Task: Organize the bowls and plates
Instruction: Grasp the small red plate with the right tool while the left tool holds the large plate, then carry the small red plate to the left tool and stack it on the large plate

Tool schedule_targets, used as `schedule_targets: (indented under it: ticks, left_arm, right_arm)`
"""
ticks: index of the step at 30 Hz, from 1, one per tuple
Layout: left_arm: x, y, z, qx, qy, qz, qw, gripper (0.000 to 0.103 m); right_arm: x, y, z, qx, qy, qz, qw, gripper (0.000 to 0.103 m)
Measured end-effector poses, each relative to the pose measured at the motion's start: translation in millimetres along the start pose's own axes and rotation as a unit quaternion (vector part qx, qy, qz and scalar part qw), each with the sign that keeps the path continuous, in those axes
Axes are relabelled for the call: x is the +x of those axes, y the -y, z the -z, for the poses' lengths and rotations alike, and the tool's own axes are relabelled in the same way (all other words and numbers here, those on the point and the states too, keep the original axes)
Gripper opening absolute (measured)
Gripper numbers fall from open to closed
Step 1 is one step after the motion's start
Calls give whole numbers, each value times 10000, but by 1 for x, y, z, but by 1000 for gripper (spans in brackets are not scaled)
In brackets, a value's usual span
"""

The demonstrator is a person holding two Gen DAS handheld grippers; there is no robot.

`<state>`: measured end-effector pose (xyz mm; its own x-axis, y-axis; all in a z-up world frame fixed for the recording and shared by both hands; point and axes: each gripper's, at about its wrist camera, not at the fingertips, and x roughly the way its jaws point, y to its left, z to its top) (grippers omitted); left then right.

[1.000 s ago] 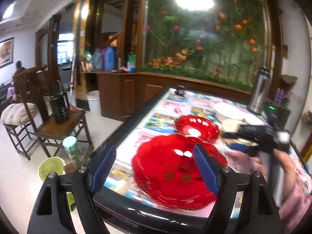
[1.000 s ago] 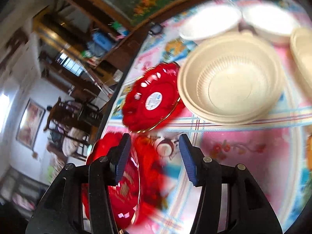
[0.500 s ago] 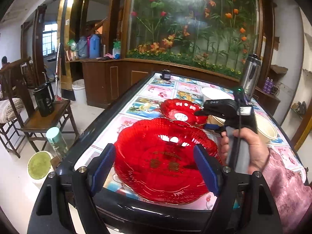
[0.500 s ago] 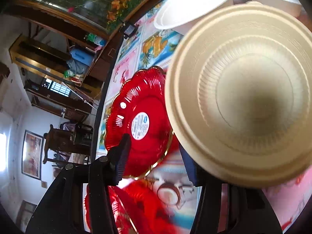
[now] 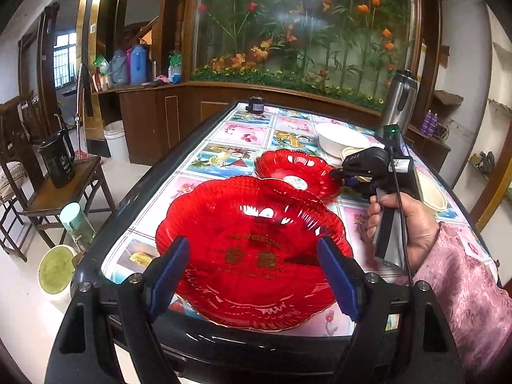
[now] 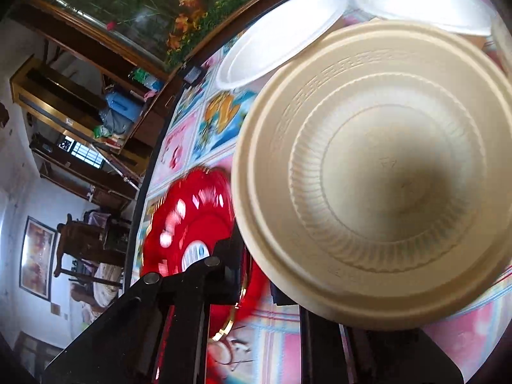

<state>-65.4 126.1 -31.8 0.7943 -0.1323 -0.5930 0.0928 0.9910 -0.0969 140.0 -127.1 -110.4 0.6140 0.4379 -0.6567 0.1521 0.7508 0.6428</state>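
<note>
Cream ribbed round bowl [image 6: 387, 172], glossy scalloped red plates [image 5: 252, 252]

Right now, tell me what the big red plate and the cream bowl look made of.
Big red plate: likely clear-tinted plastic, possibly glass; glossy highlights, translucent, gold lettering, scalloped rim.
Cream bowl: looks like matte disposable moulded plastic or pulp; dull surface, pressed ribs, embossed rim pattern.

I see a large red scalloped plate [image 5: 252, 252] lying flat at the near edge of the surface, with a smaller red plate [image 5: 296, 172] just beyond it. To its right sits a cream ribbed bowl [image 6: 384, 172], and white plates [image 6: 281, 32] lie farther back.
</note>
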Motion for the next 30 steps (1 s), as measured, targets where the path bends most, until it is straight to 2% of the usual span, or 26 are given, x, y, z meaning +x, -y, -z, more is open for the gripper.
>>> schedule_targets:
  ticks: [6,10,18,20,23,25,27,30]
  left_arm:
    - [4,23,-1,265,-138,361,9989,82]
    - [8,40,1,487,-286,718,9958,82]
    - [18,72,8,810,-658,1123,9882,82]
    - [28,82,8,790,-910,1307,9841,82]
    - [49,102,6,637,-1437,1744,9721,82]
    - [58,115,4,548,-1676,1866,9665,82]
    - [62,126,4,498,-1798,1920,9635,82]
    - [59,133,4,542,-1726,1704,9686,82]
  right_arm:
    - [-21,17,-7,-21,-68,64,10000,10]
    - [-39,24,4,-137,-159,53,9998,9]
    - [-82,47,24,-216,-199,93,9995,9]
    - [-93,56,26,-202,-166,152,9995,9]
    - [-111,72,30,-119,-139,172,9997,9]
    - [-121,78,31,-155,-85,240,9996,9]
    - [-134,87,34,-188,-42,331,9993,9]
    - [-154,105,34,-101,60,442,9990,9]
